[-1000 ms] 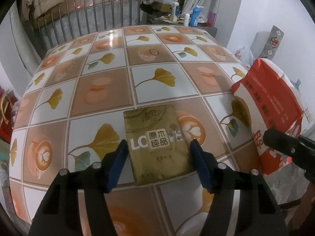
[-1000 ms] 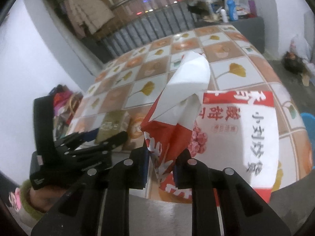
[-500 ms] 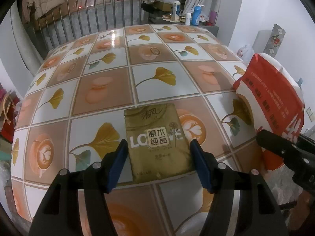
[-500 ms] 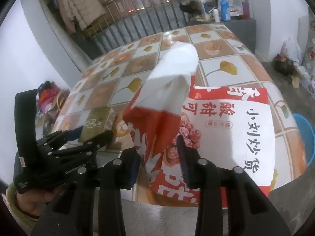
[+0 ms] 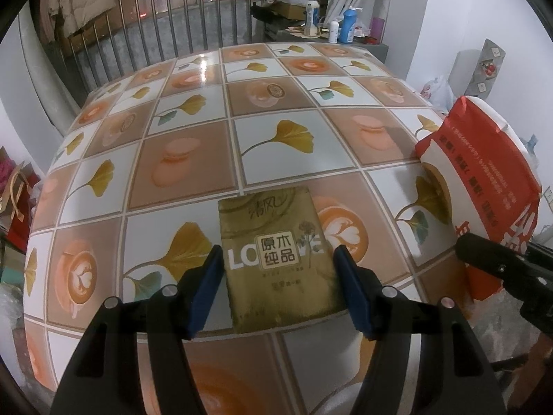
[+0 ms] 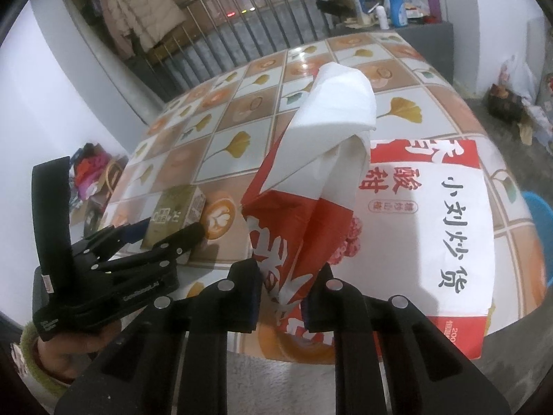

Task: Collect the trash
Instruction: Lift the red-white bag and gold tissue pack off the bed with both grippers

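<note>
A gold tissue pack (image 5: 280, 259) lies flat on the tiled table (image 5: 193, 159) near its front edge. My left gripper (image 5: 280, 276) straddles it, a blue pad against each long side. A large red-and-white snack bag (image 6: 432, 224) lies at the table's right front corner, with one side lifted into a tall fold (image 6: 331, 121). My right gripper (image 6: 281, 297) has the bottom of that fold between its fingers, and its jaws are closing on it. The left gripper (image 6: 166, 231) shows in the right wrist view, beside the pack (image 6: 172, 214). The bag (image 5: 484, 173) and right gripper (image 5: 501, 269) show at the right of the left wrist view.
A metal railing (image 5: 172, 17) runs behind the table. A counter with bottles (image 5: 345, 27) stands at the back right. A blue basin (image 6: 539, 228) sits on the floor to the right, and bags and clutter (image 6: 93, 173) lie on the floor to the left.
The right gripper's fingers spread a little, then drew in again on the bag's fold, gripping lower on it. The left gripper and the tissue pack have not moved.
</note>
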